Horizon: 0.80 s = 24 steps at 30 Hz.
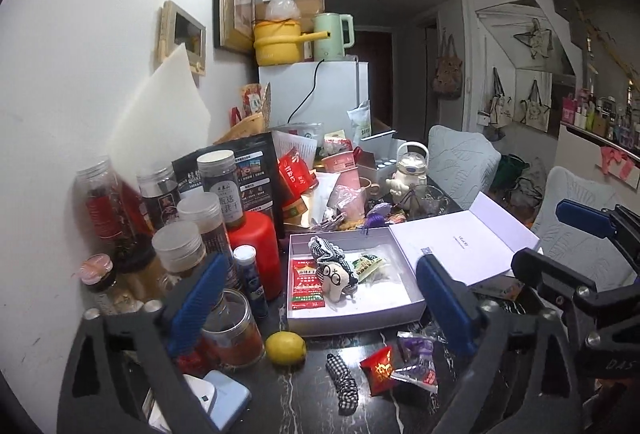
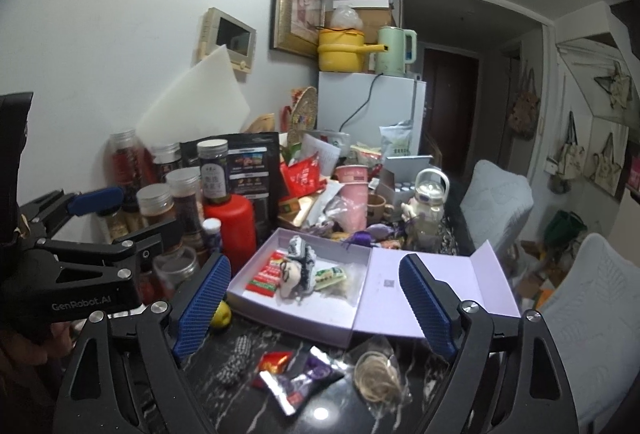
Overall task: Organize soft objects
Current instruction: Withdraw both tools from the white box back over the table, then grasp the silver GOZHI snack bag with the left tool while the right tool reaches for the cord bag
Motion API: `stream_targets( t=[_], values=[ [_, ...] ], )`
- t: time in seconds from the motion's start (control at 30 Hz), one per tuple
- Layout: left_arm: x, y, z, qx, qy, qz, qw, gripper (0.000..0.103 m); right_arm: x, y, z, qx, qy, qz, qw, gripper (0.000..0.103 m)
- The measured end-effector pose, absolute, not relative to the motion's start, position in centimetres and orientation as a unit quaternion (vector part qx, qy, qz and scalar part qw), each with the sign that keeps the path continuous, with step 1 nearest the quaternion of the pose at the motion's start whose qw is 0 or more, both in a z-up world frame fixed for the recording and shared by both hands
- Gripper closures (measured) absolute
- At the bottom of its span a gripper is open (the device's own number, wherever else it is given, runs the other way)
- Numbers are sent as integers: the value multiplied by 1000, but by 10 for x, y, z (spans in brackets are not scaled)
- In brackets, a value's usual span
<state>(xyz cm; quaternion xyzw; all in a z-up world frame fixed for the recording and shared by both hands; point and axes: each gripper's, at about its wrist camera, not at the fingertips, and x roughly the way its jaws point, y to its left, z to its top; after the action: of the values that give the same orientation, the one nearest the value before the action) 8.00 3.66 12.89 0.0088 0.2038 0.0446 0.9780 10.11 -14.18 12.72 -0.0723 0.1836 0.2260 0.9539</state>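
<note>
Left wrist view: the left claw (image 1: 320, 304) is spread wide and grips nothing, its blue pads hanging above the dark marbled surface (image 1: 304, 394). Between them lies the open white box (image 1: 356, 324), its lid (image 1: 464, 234) folded flat to the right. Inside rest a cream plush doll (image 1: 335, 280) with black glasses, a checkered cloth piece (image 1: 325, 250) just behind and touching it, red packets (image 1: 306, 284) to the left and a green-labelled packet (image 1: 368, 262) to the right. In front of the box, on the surface, sit a lemon (image 1: 285, 348), a black-and-white checkered fabric strip (image 1: 341, 382), a small red pouch (image 1: 378, 368) and a purple wrapper (image 1: 418, 350). Jars and a red bottle (image 1: 258, 250) crowd the left side. The right claw (image 1: 560, 234) shows at the right edge, also parted.

Right wrist view: the right claw (image 2: 316, 308) is released, empty, over the same box (image 2: 296, 308). The doll (image 2: 291, 276) lies inside it. The checkered strip (image 2: 236, 360) and red pouch (image 2: 274, 360) lie near the front edge, beside what seems to be a bag of rubber bands (image 2: 378, 376), though glare blurs it.
</note>
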Motion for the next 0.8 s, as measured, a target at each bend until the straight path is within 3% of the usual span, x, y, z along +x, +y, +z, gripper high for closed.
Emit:
stream_targets(
  t=[0.8],
  values=[
    [35, 30, 54, -7, 271, 7, 963, 5, 44, -146, 51, -64, 224, 223, 946, 16]
  ],
)
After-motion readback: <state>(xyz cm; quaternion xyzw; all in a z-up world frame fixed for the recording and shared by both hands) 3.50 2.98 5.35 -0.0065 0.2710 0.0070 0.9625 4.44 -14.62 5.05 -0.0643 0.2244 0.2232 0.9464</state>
